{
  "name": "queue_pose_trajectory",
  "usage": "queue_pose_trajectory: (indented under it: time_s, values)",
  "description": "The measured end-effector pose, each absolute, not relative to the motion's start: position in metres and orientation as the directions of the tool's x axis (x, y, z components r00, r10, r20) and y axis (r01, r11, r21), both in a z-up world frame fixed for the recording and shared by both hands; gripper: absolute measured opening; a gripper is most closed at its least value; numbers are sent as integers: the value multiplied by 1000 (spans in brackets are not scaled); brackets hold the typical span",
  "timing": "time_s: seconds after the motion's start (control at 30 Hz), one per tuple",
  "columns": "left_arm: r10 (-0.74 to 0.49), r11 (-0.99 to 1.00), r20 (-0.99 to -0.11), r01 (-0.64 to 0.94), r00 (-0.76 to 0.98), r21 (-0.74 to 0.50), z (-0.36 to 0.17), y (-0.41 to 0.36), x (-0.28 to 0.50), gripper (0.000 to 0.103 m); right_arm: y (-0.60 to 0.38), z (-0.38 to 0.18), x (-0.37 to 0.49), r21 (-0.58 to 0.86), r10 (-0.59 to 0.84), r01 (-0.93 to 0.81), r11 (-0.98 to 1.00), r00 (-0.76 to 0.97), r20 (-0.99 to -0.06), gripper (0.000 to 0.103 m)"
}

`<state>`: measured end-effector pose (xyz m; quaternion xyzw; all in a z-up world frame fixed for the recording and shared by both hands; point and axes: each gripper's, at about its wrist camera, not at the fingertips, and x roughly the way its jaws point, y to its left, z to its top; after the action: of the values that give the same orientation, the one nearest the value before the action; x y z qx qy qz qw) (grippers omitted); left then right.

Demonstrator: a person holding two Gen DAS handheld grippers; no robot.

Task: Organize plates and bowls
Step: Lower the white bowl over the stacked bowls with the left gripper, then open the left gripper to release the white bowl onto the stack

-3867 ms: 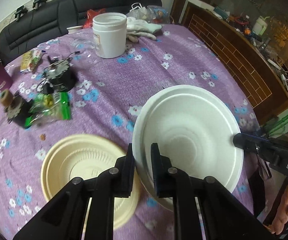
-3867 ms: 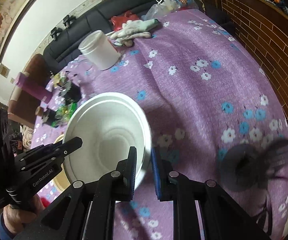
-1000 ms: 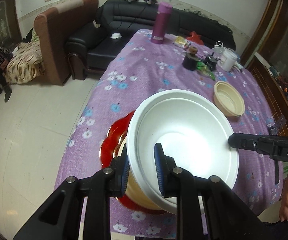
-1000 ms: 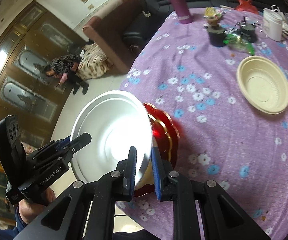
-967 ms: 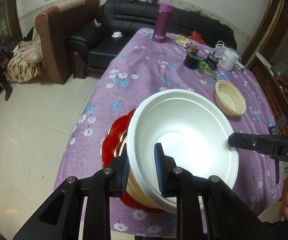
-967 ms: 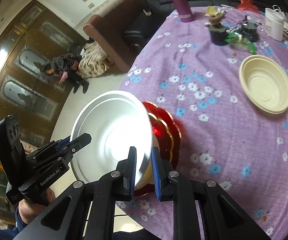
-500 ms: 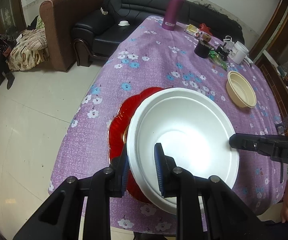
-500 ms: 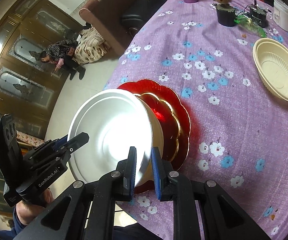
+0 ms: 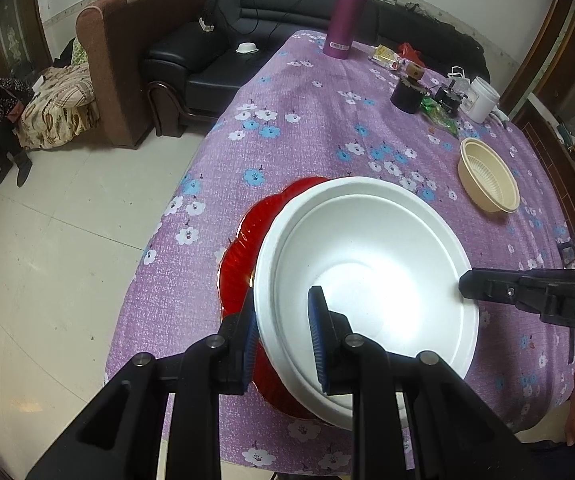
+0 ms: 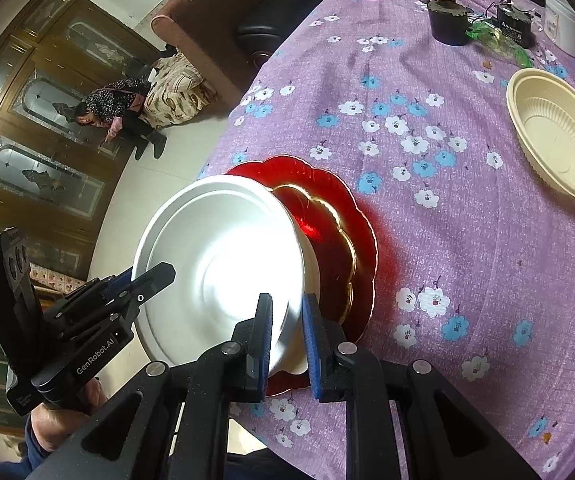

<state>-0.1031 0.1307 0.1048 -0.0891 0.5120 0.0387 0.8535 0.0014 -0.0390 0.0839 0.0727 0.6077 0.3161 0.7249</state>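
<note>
Both tongs, left gripper (image 9: 281,338) and right gripper (image 10: 287,342), clamp the white bowl's (image 9: 367,276) rim over red plates (image 10: 327,220); the cream bowl (image 10: 559,136) sits unstacked, well apart.

A home living room: a black leather sofa (image 9: 287,36) and a brown armchair (image 9: 127,52) stand by a round table under a purple flowered cloth (image 9: 319,128), with glass-fronted wooden cabinets (image 10: 35,128) and a tiled floor (image 9: 47,248); what seems a brick-faced counter (image 9: 543,148) lies right.
</note>
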Motion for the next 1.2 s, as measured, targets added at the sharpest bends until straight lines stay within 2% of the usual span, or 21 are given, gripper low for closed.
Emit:
queue_pose_trajectory:
  time_s: [1.2]
  values:
    - [18, 987, -880, -149, 475, -61, 103, 128, -97, 21, -40, 78, 4, 501, 551, -360, 787, 43, -834, 19]
